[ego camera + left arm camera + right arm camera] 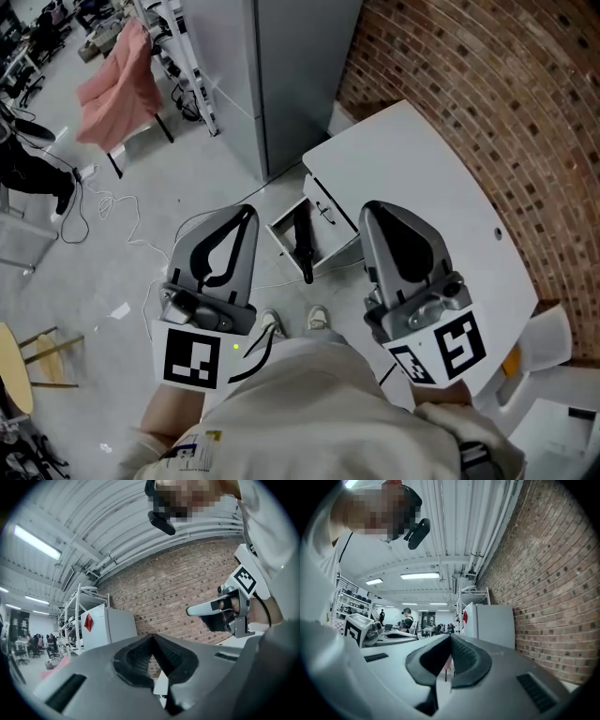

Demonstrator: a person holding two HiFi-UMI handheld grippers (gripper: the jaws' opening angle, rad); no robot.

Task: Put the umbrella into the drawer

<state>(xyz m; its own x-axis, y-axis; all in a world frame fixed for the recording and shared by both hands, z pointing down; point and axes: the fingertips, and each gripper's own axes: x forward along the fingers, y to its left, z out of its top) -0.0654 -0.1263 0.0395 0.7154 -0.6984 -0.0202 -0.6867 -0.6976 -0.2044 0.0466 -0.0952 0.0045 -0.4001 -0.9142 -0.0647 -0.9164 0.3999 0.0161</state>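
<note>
The black umbrella lies inside the open drawer at the left end of the white desk. The left gripper and right gripper hover on either side, fingers pressed together, holding nothing.

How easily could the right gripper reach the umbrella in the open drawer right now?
Probably yes: the drawer stands open and nothing covers the umbrella. But the right gripper is held above it, pointing level, jaws shut, so it must first come down and open.
</note>
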